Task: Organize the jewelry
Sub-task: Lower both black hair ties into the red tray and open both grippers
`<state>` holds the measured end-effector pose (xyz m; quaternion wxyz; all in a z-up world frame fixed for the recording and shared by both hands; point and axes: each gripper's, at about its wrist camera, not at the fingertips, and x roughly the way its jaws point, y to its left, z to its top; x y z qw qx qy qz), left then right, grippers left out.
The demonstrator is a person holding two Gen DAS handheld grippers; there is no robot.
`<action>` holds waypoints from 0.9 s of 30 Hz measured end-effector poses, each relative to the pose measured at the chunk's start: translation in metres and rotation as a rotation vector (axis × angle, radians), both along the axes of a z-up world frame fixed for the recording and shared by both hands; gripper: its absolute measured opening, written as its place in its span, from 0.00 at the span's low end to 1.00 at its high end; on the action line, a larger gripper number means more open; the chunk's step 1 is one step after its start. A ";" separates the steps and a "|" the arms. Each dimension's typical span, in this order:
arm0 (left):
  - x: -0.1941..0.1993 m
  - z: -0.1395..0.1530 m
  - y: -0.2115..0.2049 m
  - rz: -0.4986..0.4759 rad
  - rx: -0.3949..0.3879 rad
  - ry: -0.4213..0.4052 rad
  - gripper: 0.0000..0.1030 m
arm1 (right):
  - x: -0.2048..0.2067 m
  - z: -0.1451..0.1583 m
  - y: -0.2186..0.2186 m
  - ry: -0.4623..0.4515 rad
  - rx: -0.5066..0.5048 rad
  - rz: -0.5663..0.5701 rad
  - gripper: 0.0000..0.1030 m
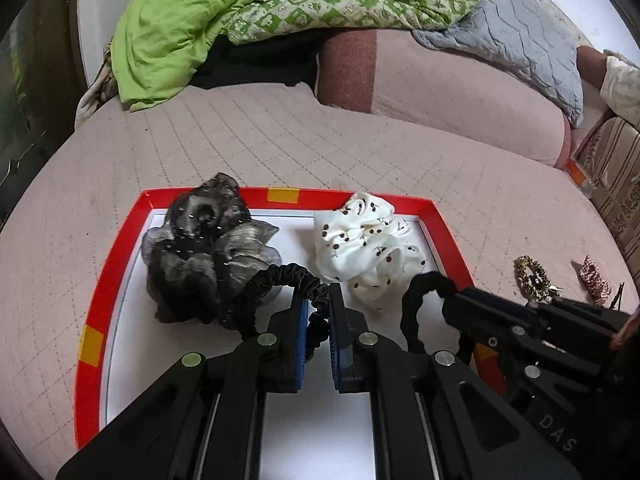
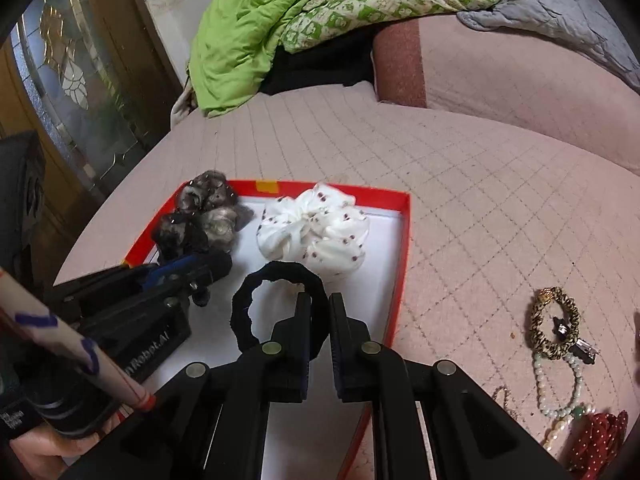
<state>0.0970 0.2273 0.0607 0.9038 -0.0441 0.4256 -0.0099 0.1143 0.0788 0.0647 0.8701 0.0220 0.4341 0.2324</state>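
Observation:
A red-rimmed box lid (image 1: 98, 280) (image 2: 402, 240) with a white floor lies on the pink quilted bed. In it lie a grey-black organza scrunchie (image 1: 200, 256) (image 2: 208, 220) and a white cherry-print scrunchie (image 1: 368, 240) (image 2: 316, 232). My left gripper (image 1: 319, 300) (image 2: 200, 276) is shut on a thin dark satin scrunchie (image 1: 288, 276) just above the lid floor. My right gripper (image 2: 320, 300) (image 1: 448, 300) is shut on a black hair tie (image 2: 276, 308) (image 1: 420, 300) over the lid.
On the bed right of the lid lie a leopard-print scrunchie (image 2: 554, 324) (image 1: 530, 276), a pearl bracelet (image 2: 560, 388), a red dotted scrunchie (image 2: 596, 440) (image 1: 596, 280) and a small clip (image 2: 584, 348). A green quilt (image 1: 260, 8) and pillows lie at the far side.

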 end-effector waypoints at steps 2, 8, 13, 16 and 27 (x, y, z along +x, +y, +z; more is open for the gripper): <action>0.002 -0.003 -0.001 0.009 0.004 0.012 0.09 | 0.002 0.000 0.000 0.003 -0.007 0.011 0.10; 0.002 -0.008 0.005 0.032 0.001 0.031 0.09 | 0.006 -0.007 0.003 0.020 -0.019 0.022 0.10; 0.001 -0.013 0.007 0.039 0.000 0.048 0.09 | 0.010 -0.013 0.005 0.040 -0.029 0.022 0.11; 0.001 -0.012 0.009 0.051 -0.007 0.045 0.09 | 0.012 -0.016 0.005 0.048 -0.027 0.022 0.11; 0.001 -0.014 0.009 0.051 0.003 0.049 0.09 | 0.010 -0.016 0.003 0.040 -0.009 0.024 0.11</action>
